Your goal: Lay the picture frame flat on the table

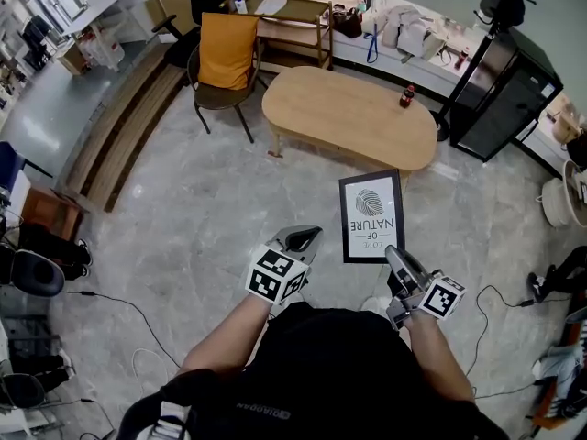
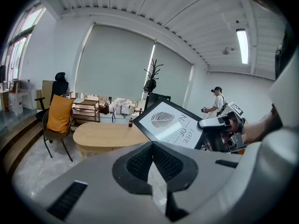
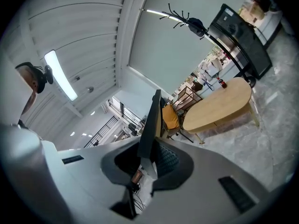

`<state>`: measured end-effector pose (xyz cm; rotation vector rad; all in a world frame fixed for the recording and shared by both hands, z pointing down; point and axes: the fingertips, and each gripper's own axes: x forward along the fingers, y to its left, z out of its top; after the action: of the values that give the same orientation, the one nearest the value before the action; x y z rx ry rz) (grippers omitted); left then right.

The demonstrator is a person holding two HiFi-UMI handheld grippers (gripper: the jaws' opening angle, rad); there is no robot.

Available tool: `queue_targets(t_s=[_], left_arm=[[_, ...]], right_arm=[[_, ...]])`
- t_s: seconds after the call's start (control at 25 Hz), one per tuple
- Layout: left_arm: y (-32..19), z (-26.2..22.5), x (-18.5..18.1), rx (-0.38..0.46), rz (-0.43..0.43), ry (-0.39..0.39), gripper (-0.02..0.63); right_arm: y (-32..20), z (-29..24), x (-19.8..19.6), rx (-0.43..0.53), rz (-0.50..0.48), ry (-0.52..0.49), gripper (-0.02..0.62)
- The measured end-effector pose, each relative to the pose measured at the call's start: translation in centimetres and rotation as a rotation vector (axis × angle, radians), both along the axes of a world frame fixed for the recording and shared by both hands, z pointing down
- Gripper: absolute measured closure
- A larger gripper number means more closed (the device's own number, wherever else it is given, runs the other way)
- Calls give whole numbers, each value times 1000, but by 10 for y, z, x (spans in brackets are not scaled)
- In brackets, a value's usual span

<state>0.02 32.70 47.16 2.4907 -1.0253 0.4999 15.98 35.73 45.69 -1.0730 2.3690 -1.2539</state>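
The head view looks steeply down from above the person, with the wooden table (image 1: 348,117) far ahead on the floor. The left gripper view sits low and faces almost level across the room. The right gripper view is tilted sideways and very near the picture frame (image 3: 150,122). All three views share this table and frame.

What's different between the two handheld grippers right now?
The right gripper is clamped on a corner of the picture frame, holding it in the air; the left gripper holds nothing, with its jaws closed together. The left gripper faces the frame's printed front, while the right gripper meets it edge-on. Both carry a cube with square markers and sit short of the table.
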Motion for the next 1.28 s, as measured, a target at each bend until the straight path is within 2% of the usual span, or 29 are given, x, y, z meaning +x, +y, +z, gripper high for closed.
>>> queue_targets(t_s=[0.24, 0.4, 0.64, 0.84, 1.0, 1.12, 1.28], left_arm=[[3, 4, -36, -24, 42, -6, 601], [6, 13, -75, -35, 62, -28, 601], [-7, 25, -119, -72, 2, -26, 601], [-39, 30, -123, -77, -18, -25, 601], [-76, 31, -111, -85, 0, -36, 601], [-112, 29, -103, -75, 22, -78, 601], [-174, 11, -87, -50, -5, -70, 601]], right_arm=[[-4, 10, -18, -56, 64, -46, 554], [-2, 4, -56, -39, 75, -109, 554], [-4, 15, -87, -87, 58, -113, 554], [-41, 24, -86, -101, 60, -109, 554], [-91, 24, -85, -84, 46, -160, 554], [-135, 21, -81, -71, 46, -193, 554], [-189, 16, -72, -64, 26, -207, 554]])
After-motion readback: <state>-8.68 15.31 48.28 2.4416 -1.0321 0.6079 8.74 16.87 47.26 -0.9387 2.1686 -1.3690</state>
